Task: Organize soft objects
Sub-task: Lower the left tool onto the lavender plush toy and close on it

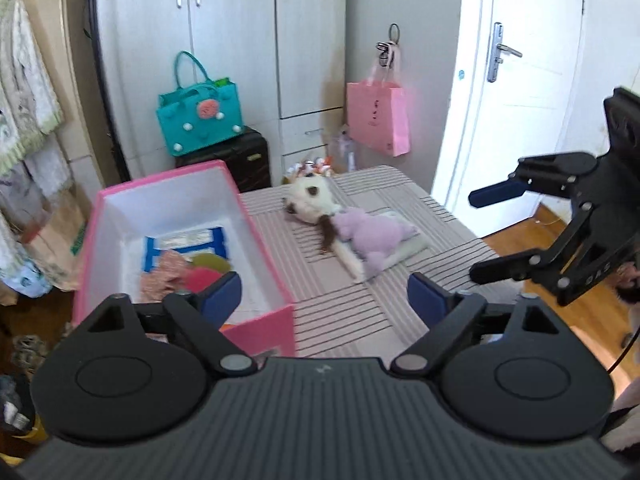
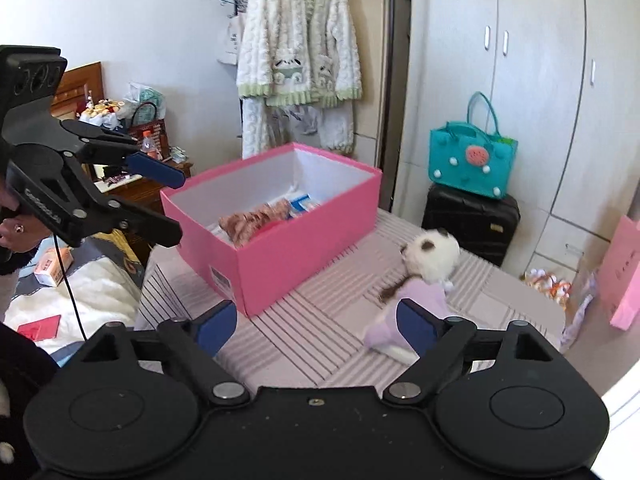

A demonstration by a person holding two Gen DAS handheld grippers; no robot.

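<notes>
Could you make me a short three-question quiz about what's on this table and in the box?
1. True or false: the pink box is empty.
2. The plush toy on the table lies: A) inside the box, B) outside the box, C) in the right gripper.
3. Fill in: the left gripper is ____ and holds nothing.

Key:
1. False; cloth items lie inside it.
2. B.
3. Open.
</notes>
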